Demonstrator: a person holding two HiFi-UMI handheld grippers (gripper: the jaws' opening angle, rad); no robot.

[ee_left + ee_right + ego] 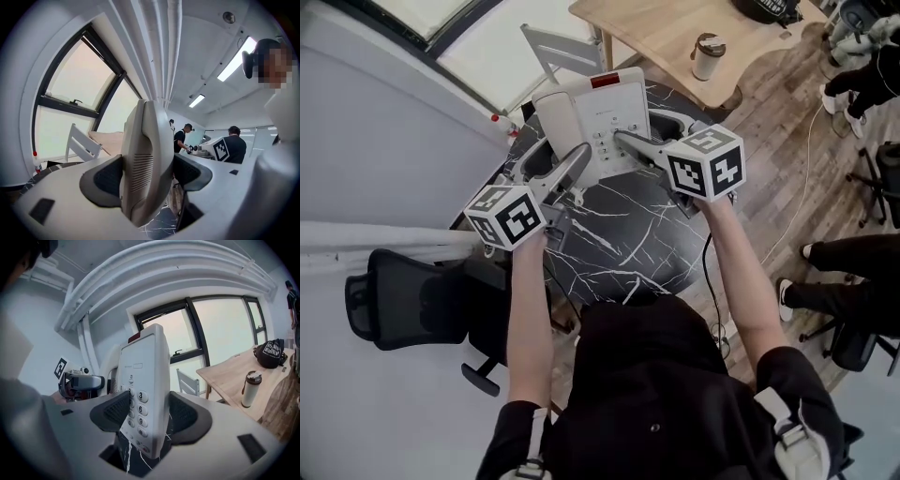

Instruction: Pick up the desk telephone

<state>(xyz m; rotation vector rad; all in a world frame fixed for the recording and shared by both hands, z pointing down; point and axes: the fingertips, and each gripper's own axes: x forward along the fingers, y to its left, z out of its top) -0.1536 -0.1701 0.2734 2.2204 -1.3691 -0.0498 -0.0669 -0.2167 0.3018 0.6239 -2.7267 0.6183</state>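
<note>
The white desk telephone (592, 120), with a red strip at its top, hangs in the air above the round black marble table (623, 246). My left gripper (581, 161) is shut on the phone's left side, where the handset (146, 161) fills the gap between its dark pads. My right gripper (623, 141) is shut on the phone's right edge beside the number keys (140, 411). Both pairs of jaws press the phone (145, 394) from opposite sides, and it stands nearly upright in both gripper views.
A light wooden table (675, 42) with a travel mug (708, 56) stands beyond the round table, and a white chair (562, 49) is behind the phone. A black office chair (408, 300) sits at my lower left. People (853, 281) stand to the right, over cables on the wood floor.
</note>
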